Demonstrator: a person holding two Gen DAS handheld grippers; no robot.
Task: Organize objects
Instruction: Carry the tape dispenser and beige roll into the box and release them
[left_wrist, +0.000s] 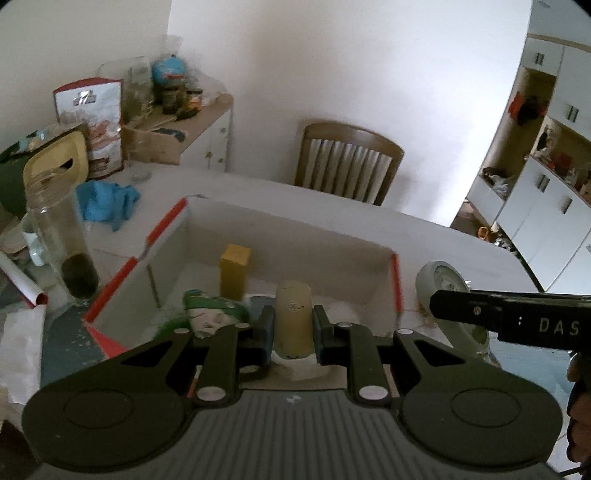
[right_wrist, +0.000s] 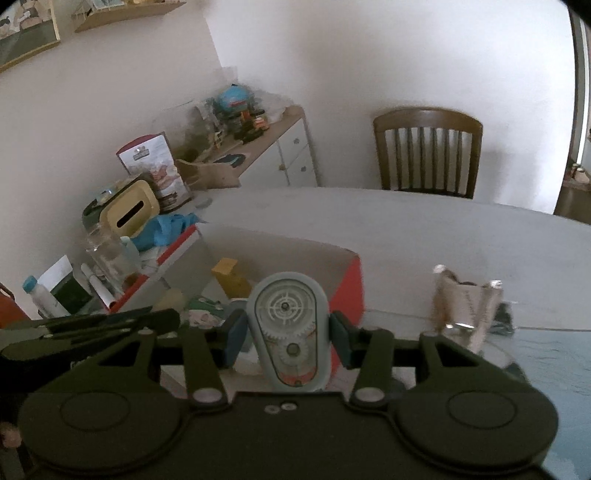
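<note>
My left gripper (left_wrist: 293, 326) is shut on a small cream-coloured cylinder (left_wrist: 294, 317), held upright over the near side of a white cardboard box with red edges (left_wrist: 162, 225). Inside the box stand a yellow block (left_wrist: 234, 271) and a green-and-white packet (left_wrist: 212, 314). My right gripper (right_wrist: 288, 338) is shut on a pale blue-grey gear toy with a clear face (right_wrist: 288, 332), held above the box's red corner (right_wrist: 349, 295). In the left wrist view the right gripper's black finger (left_wrist: 509, 314) and that same toy (left_wrist: 448, 295) show at the right.
A tall glass jar (left_wrist: 59, 236) with dark contents stands left of the box, beside a blue cloth (left_wrist: 107, 203) and a yellow tissue box (right_wrist: 131, 212). A crumpled foil wrapper (right_wrist: 467, 310) lies right of the box. A wooden chair (right_wrist: 426, 151) stands behind the table.
</note>
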